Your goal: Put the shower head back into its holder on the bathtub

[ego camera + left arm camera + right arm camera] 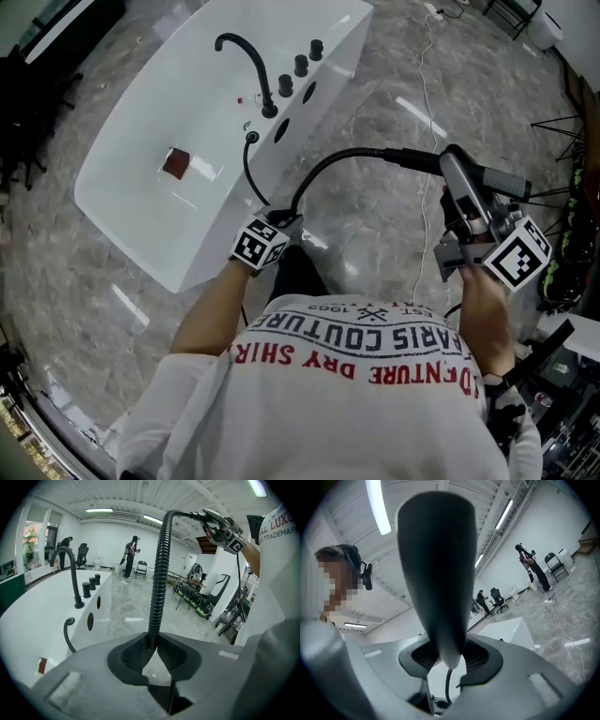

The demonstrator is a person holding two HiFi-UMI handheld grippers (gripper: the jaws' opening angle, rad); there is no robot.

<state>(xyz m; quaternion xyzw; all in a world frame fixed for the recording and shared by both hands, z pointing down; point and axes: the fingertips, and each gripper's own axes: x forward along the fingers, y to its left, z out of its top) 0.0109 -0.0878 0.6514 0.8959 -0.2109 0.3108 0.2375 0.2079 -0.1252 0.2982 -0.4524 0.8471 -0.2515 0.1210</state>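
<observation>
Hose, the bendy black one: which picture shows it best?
The head view. There the hose shows whole, from the tub through the left gripper to the shower head. The left gripper view shows the part above its jaws close up; the right gripper view shows only a short bit.

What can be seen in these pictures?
bathtub: one, white, upper left on grey floor
faucet: one, black, on tub's deck
knobs: three, black, beside faucet
holes: two, dark, tub's side near knobs
hose: one, black, from tub to shower head
shower head: one, dark, in right jaws
cable: one, white, on floor
left gripper: grey, jaws shut on hose
right gripper: grey, jaws shut on shower head
</observation>
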